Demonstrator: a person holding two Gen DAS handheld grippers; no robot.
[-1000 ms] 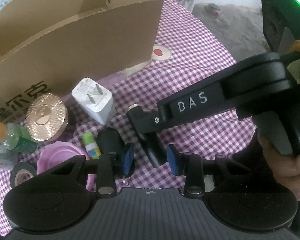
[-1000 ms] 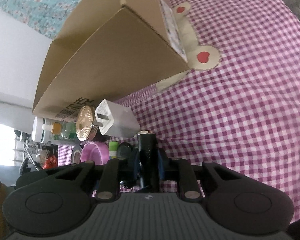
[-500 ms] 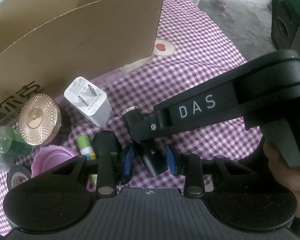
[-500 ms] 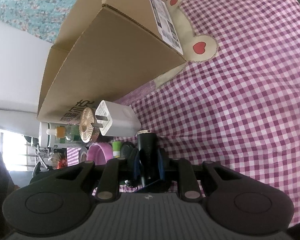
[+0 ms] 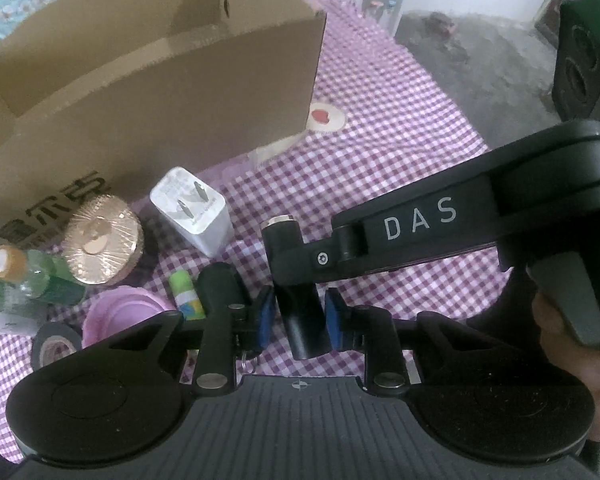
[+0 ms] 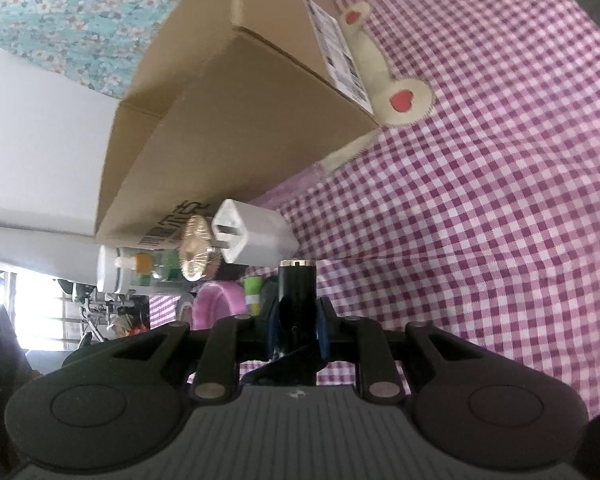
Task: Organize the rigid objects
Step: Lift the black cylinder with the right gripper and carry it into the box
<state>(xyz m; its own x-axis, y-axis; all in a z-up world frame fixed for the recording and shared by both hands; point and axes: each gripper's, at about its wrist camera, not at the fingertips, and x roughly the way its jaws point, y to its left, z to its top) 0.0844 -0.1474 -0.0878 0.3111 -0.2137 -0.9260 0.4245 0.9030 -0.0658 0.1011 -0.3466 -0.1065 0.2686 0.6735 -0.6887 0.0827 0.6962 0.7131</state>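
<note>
A black cylinder (image 5: 298,312) is clamped by the right gripper (image 6: 298,322) and bracketed by the left gripper (image 5: 298,316) over the checked table (image 5: 400,152).

The right fingers are closed on the cylinder's upper body, its metal-capped end pointing far. The left fingers (image 5: 264,314) are parted wider than the cylinder, a gap showing on each side of its near end. To the right the cloth lies bare up to the table edge. To the left a white charger (image 5: 192,210), a gold lid (image 5: 100,246), a pink cup (image 5: 120,314), a green tube (image 5: 186,294) and a tape roll (image 5: 56,346) are crowded beside the cardboard box (image 5: 160,92). The tape roll and cup are partly hidden by the gripper body; the box's interior is cut off.
</note>
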